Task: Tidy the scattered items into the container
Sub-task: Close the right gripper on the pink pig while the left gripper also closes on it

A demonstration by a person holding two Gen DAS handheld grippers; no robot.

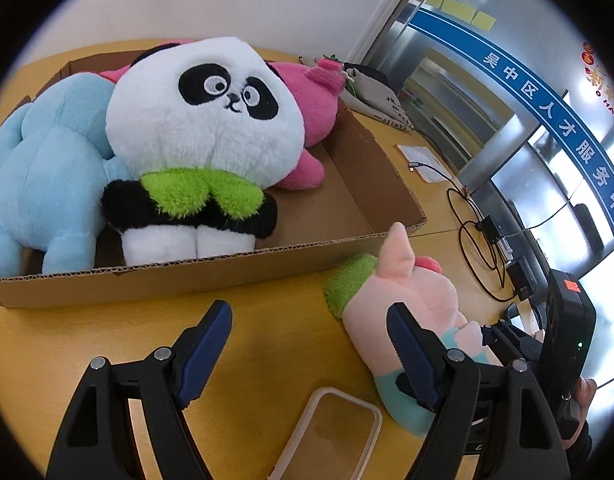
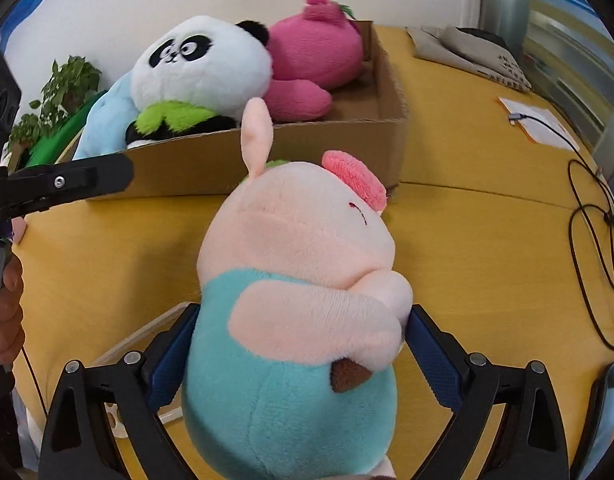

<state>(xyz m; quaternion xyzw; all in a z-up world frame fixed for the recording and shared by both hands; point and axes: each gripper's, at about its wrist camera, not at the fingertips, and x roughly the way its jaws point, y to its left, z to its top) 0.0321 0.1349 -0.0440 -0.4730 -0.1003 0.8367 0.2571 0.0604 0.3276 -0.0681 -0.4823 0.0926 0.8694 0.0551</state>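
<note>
A shallow cardboard box (image 1: 211, 272) (image 2: 307, 152) on the wooden table holds a panda plush (image 1: 195, 120) (image 2: 195, 68), a light blue plush (image 1: 43, 168) (image 2: 103, 120) and a pink plush (image 1: 311, 108) (image 2: 311, 56). My right gripper (image 2: 303, 344) is shut on a pale pink pig plush in teal clothes (image 2: 303, 264), which also shows in the left wrist view (image 1: 411, 304), in front of the box. My left gripper (image 1: 311, 340) is open and empty over the table, left of the pig plush.
A clear phone case (image 1: 331, 432) lies on the table below my left gripper. Black cables (image 1: 479, 236) (image 2: 599, 248), a white card (image 2: 535, 124) and a grey cloth bag (image 2: 475, 56) lie to the right. A green plant (image 2: 55, 96) stands left of the box.
</note>
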